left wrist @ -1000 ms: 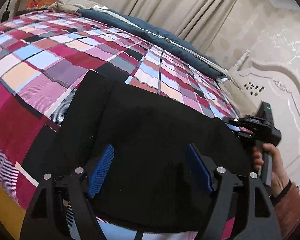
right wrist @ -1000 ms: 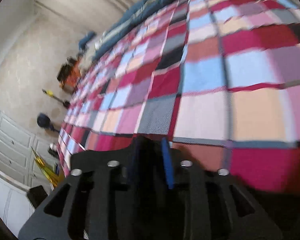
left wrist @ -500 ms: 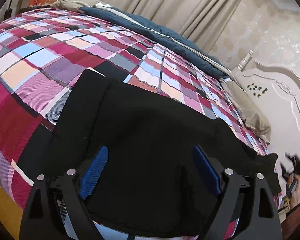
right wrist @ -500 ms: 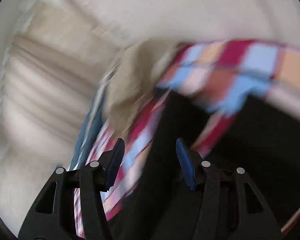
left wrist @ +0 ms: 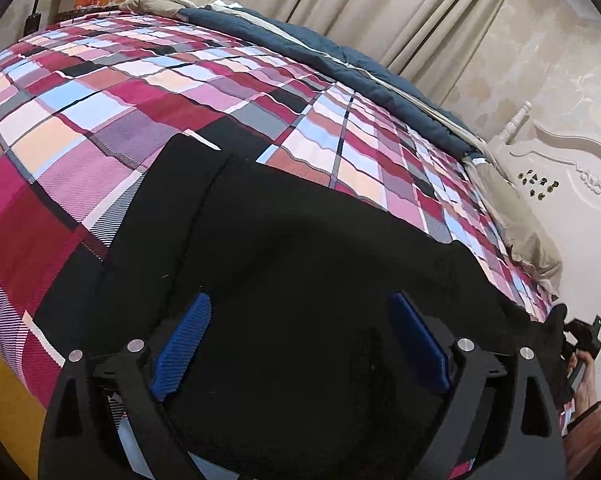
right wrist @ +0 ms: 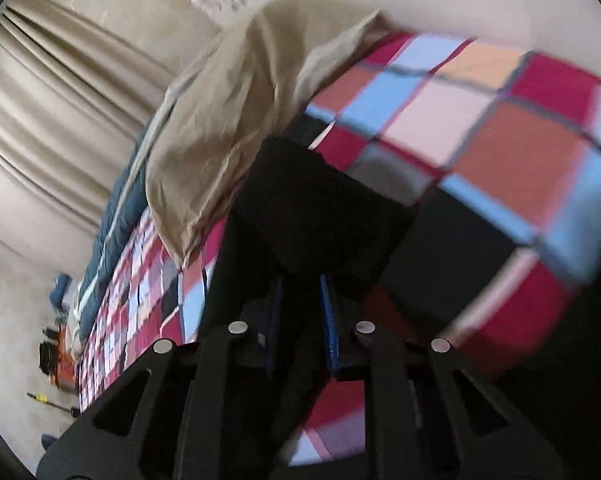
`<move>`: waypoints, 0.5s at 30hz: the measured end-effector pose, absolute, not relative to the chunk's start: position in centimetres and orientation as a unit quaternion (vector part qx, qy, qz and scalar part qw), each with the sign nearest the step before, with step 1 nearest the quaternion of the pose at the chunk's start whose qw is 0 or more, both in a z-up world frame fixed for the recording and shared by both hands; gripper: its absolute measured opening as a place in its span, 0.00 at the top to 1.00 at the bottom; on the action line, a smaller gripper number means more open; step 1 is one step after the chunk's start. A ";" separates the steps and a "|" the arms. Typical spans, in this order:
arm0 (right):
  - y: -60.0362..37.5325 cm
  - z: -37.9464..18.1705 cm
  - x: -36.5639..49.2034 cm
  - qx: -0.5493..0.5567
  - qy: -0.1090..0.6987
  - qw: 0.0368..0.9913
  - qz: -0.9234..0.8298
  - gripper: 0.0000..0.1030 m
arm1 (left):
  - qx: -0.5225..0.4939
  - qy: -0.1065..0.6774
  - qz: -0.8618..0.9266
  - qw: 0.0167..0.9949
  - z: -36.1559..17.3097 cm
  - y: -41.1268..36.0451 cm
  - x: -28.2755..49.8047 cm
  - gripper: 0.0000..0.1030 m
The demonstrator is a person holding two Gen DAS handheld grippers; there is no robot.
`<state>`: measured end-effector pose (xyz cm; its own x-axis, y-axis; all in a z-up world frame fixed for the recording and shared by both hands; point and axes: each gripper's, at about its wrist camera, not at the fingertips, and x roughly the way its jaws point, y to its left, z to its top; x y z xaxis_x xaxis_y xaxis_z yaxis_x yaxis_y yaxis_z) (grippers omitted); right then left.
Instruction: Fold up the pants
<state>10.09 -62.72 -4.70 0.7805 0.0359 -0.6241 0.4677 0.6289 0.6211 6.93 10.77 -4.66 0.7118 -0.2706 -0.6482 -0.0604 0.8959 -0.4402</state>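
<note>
Black pants [left wrist: 284, 264] lie spread across a plaid bed cover [left wrist: 100, 112]. My left gripper [left wrist: 300, 344] hovers open just above the near part of the pants, its blue pads wide apart and empty. In the right wrist view my right gripper [right wrist: 300, 312] is shut on a lifted end of the black pants [right wrist: 320, 208] near the bed's head end. The right gripper also shows at the far right of the left wrist view [left wrist: 580, 340], at the pants' far end.
A beige pillow [right wrist: 228, 120] lies beside the held end of the pants. A dark blue quilt [left wrist: 340, 56] runs along the far side of the bed. A white headboard [left wrist: 560, 184] stands at the right, curtains [left wrist: 380, 0] behind. Clutter sits on the floor [right wrist: 52, 352].
My right gripper swung from the bed's middle to the head end, opened, then closed on the end of the pants. The left gripper stayed open over the pants.
</note>
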 end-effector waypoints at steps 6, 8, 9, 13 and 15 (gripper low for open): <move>-64.5 -3.7 8.5 0.459 0.253 0.840 -0.139 0.64 | -0.218 0.376 -0.059 0.899 -4.7 10.8 7.0 0.11; -65.4 -3.9 7.7 0.474 0.245 0.833 -0.150 0.60 | -0.217 0.375 -0.059 0.899 -4.8 10.8 7.1 0.11; -65.7 -4.2 7.6 0.480 0.247 0.828 -0.152 0.60 | -0.216 0.375 -0.059 0.899 -4.8 10.7 7.1 0.11; -66.1 -5.4 7.8 0.493 0.251 0.821 -0.144 0.60 | -0.207 0.374 -0.061 0.902 -4.9 10.5 7.1 0.10; -65.9 -4.9 7.9 0.488 0.239 0.826 -0.149 0.60 | -0.205 0.373 -0.062 0.903 -4.9 10.4 7.0 0.10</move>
<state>7.88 -65.87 -4.94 0.8408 -0.0131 -0.5412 0.4803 0.4793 0.7345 7.04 10.44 -4.88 0.7134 -0.2644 -0.6489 -0.0413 0.9086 -0.4155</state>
